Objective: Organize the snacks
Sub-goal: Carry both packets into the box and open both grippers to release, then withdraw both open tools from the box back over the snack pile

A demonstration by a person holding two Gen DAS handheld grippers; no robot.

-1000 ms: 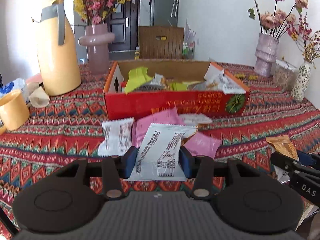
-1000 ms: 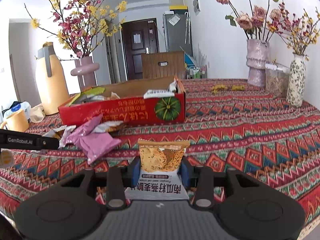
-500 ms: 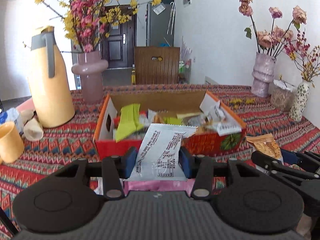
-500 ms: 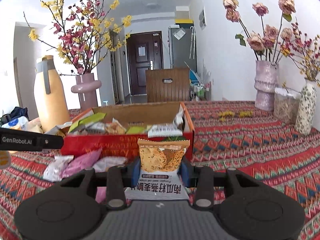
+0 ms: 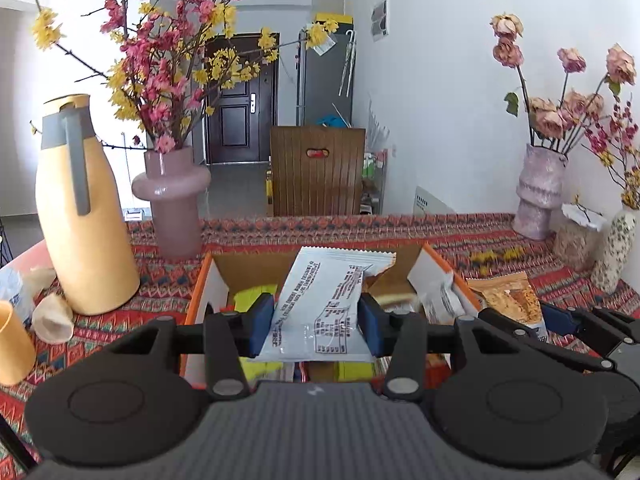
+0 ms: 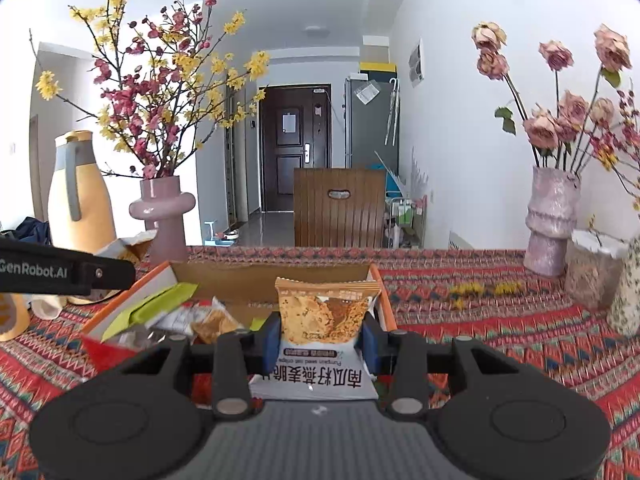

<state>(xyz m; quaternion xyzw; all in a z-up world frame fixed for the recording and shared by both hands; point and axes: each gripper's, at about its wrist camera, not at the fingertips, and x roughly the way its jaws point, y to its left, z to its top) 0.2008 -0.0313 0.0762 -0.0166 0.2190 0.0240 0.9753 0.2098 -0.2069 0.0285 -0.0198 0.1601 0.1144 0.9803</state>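
While the left gripper (image 5: 316, 326) clamps a white snack packet (image 5: 320, 304), the right gripper (image 6: 320, 340) clamps a pumpkin-seed crisp packet (image 6: 320, 320), both with the open cardboard snack box (image 6: 272, 278) just ahead.

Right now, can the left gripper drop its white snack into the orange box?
Probably yes. The left gripper is shut on the white snack packet, which hangs over the open cardboard box. The right gripper with its orange snack packet is alongside, not underneath.
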